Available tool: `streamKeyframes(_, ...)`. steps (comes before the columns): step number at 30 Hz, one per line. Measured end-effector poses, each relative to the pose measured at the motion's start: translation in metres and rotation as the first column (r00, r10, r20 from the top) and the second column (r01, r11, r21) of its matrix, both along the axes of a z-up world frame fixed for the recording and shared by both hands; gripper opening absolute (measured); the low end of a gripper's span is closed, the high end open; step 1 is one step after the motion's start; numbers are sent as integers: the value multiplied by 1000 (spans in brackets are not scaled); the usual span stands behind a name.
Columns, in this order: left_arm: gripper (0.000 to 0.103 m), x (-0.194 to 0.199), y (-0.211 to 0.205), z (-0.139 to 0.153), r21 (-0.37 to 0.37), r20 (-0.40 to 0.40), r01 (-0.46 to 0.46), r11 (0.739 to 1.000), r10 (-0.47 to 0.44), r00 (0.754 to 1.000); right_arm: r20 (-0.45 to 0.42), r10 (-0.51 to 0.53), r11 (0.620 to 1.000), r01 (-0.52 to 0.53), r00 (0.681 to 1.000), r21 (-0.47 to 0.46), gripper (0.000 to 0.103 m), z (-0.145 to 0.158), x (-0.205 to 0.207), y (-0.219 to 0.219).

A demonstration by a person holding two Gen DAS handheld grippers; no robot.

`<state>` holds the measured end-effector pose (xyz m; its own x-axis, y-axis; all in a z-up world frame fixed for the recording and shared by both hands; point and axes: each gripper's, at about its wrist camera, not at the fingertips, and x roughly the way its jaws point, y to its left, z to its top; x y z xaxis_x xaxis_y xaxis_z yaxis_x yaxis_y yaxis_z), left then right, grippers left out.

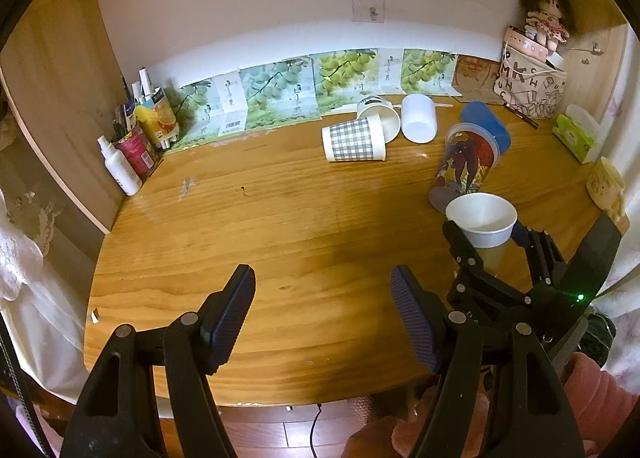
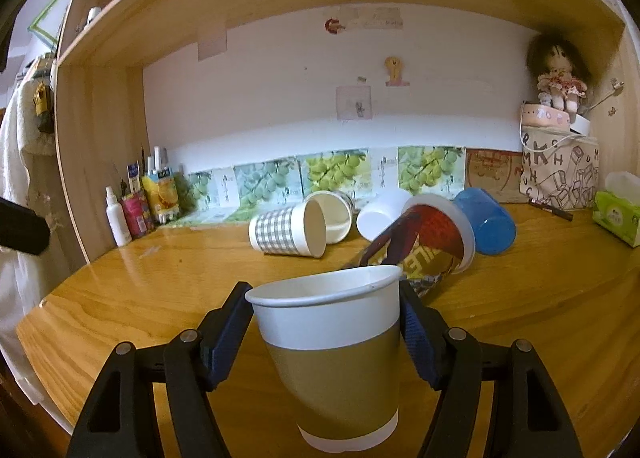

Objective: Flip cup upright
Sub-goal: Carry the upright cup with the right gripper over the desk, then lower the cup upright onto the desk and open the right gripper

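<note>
The right gripper [image 2: 326,322] is clamped on the cup [image 2: 330,358], mouth up, base just over the table [image 2: 120,298]. The left gripper [image 1: 322,314] stands apart, empty, beside it.

The paper cup [image 2: 328,358] was white at rim and base with a broad tan band around its middle. It stood mouth-up, leaning slightly toward the 11 o'clock direction, at about 6 o'clock in the right wrist view, its interior white and empty as far as could be seen. In the left wrist view the same cup [image 1: 482,219] sat near 3 o'clock, open mouth upward, over the wooden desk.
</note>
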<state>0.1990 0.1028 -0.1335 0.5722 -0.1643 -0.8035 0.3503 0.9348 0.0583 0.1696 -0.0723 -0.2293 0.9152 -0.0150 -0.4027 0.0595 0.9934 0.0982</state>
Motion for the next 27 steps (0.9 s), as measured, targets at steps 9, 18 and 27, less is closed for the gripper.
streamKeyframes(9,74,1,-5,-3,-16,-21,8,1000,-8,1000,-16,36,999,-36,999,-25,73,-1,-5,2)
streamKeyframes(18,74,-2,-10,-7,-35,-44,4,999,-5,999,-73,64,998,-65,995,-23,76,-2,-14,-1)
streamKeyframes(27,74,-11,-17,-15,-77,-113,-15,997,6,994,-166,108,994,-109,980,2,85,5,-21,-6)
